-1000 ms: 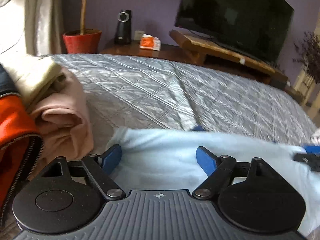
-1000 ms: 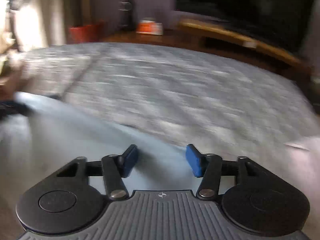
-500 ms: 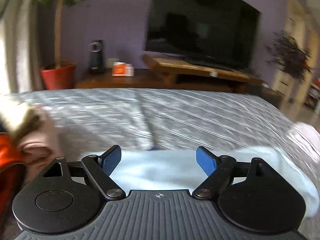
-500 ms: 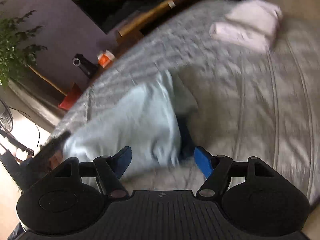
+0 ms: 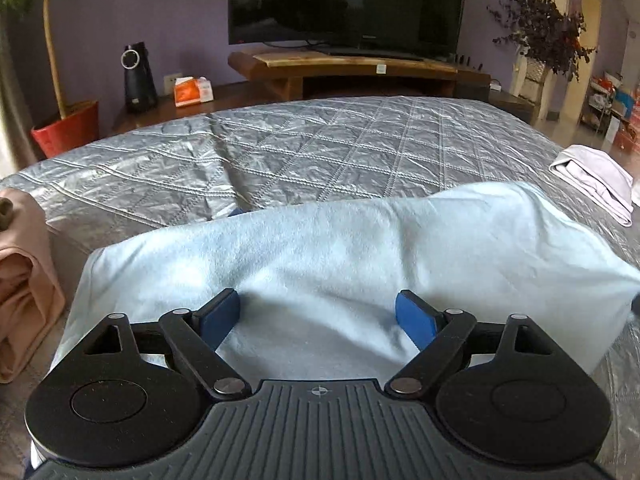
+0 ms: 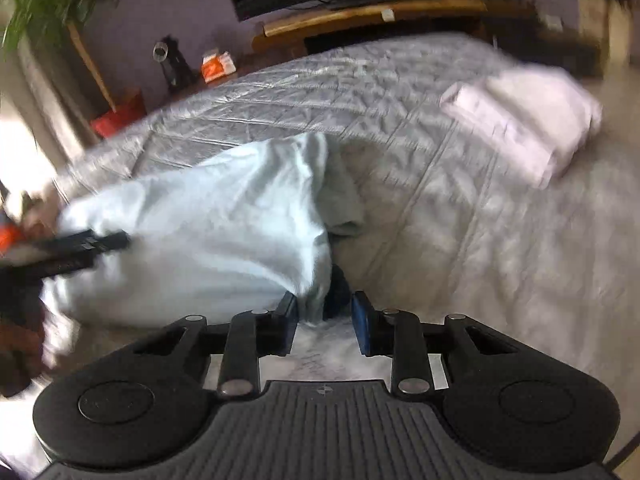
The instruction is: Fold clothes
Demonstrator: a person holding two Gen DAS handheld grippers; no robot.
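A light blue garment (image 5: 360, 248) lies bunched on the grey quilted bed (image 5: 320, 148). My left gripper (image 5: 320, 316) hovers over its near part, wide open and still widening a little, with cloth beneath the blue pads and nothing pinched. In the right wrist view the same garment (image 6: 208, 224) stretches to the left. My right gripper (image 6: 324, 316) is at its right end with jaws closing. A hanging fold of the cloth and a dark blue bit sit between them, and a gap shows at the right pad. The left gripper (image 6: 80, 248) appears at the garment's far left end.
A folded pale lilac garment (image 5: 596, 180) rests at the bed's right edge, also visible as the pale lilac garment (image 6: 524, 120). A pink garment pile (image 5: 24, 280) sits at the left. Beyond the bed are a wooden TV stand (image 5: 360, 68), a TV and a red plant pot (image 5: 68, 128).
My right gripper's jaws have narrowed around the garment's right end and its view has levelled. My left gripper slid right along the garment, so the clothes pile moved to the frame's left edge.
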